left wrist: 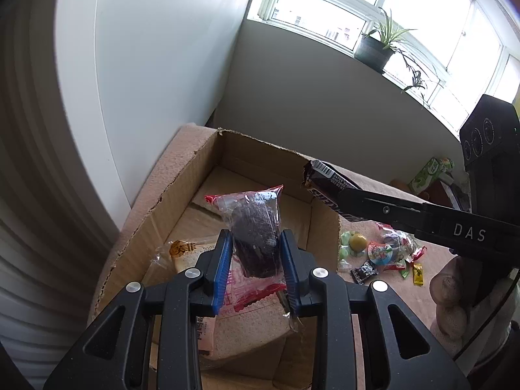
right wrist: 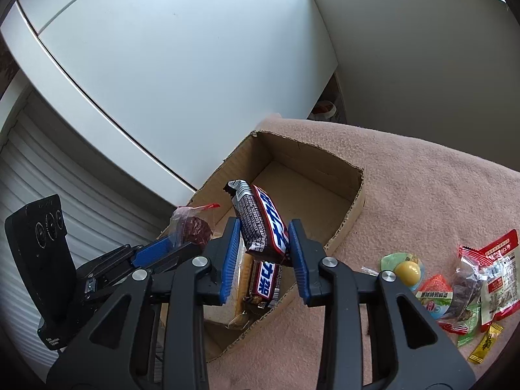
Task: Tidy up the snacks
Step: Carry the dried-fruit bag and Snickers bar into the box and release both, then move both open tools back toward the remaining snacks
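Observation:
An open cardboard box point(left wrist: 182, 188) point(right wrist: 351, 208) sits on a pink blanket. My left gripper point(left wrist: 256, 260) is shut on a clear red-edged packet with a dark snack point(left wrist: 255, 227), held above the box; it also shows in the right wrist view point(right wrist: 191, 229). My right gripper point(right wrist: 265, 256) is shut on a Snickers bar point(right wrist: 263, 224), held over the box; the bar shows in the left wrist view point(left wrist: 328, 188). In the box lie a bread packet point(left wrist: 188, 253), a pink-printed packet point(left wrist: 240, 292) and a second Snickers bar point(right wrist: 265, 282).
Several loose snacks lie on the blanket point(right wrist: 422, 195) right of the box: a yellow ball candy point(right wrist: 408, 271), red packets point(right wrist: 497, 269), a small yellow sachet point(right wrist: 486, 347). A white cabinet point(right wrist: 162, 65) stands behind the box. A potted plant point(left wrist: 377, 48) sits on the windowsill.

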Demonstrator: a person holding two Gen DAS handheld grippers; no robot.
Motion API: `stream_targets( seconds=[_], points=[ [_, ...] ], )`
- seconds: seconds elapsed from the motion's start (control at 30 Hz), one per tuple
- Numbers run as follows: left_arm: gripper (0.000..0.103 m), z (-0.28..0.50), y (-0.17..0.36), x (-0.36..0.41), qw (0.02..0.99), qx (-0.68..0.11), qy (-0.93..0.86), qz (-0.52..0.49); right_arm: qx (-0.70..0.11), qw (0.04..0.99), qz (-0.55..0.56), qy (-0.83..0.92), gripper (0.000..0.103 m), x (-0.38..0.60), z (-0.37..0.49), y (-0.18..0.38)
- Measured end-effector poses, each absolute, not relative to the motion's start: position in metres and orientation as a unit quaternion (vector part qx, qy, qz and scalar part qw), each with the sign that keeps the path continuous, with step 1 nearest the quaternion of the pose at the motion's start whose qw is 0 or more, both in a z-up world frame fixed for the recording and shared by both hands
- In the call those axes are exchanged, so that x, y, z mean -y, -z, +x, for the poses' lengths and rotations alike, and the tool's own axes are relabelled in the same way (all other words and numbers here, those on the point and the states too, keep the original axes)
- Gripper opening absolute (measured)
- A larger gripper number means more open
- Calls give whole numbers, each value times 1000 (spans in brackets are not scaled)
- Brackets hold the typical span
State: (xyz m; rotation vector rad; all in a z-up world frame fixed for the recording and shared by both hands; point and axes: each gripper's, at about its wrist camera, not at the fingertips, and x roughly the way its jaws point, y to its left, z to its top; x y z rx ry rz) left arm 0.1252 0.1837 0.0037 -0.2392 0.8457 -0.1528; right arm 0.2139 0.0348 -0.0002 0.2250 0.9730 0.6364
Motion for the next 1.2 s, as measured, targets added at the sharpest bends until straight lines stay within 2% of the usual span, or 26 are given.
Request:
stream_targets(
  seconds=[0.03,0.07,0.1,0.17,0.2,0.47,0.73,1.2],
  points=[
    [29,126,-4,-185,901,-411,70,-116,-458,829,108,-301,35,-35,216,0],
    [29,127,-4,-186,901,-412,66,-118,-457,829,112,-303,42,-35,218,0],
    [29,127,-4,-188,900,-414,62,-121,-455,830,115,-303,56,-34,218,-1],
    [32,129,-4,-193,897,-418,54,-131,-444,835,117,-303,70,-29,216,-6],
    [32,128,-6,-194,898,-417,52,-133,-440,837,117,-303,72,-26,214,-8],
    [32,113,-20,-190,908,-395,48,-131,-438,845,113,-287,73,26,196,-14],
    [32,102,-27,-152,910,-385,94,-120,-433,859,132,-239,73,112,170,-16],
    [32,111,0,-65,884,-423,174,-99,-455,856,175,-171,73,230,148,22]
  ],
)
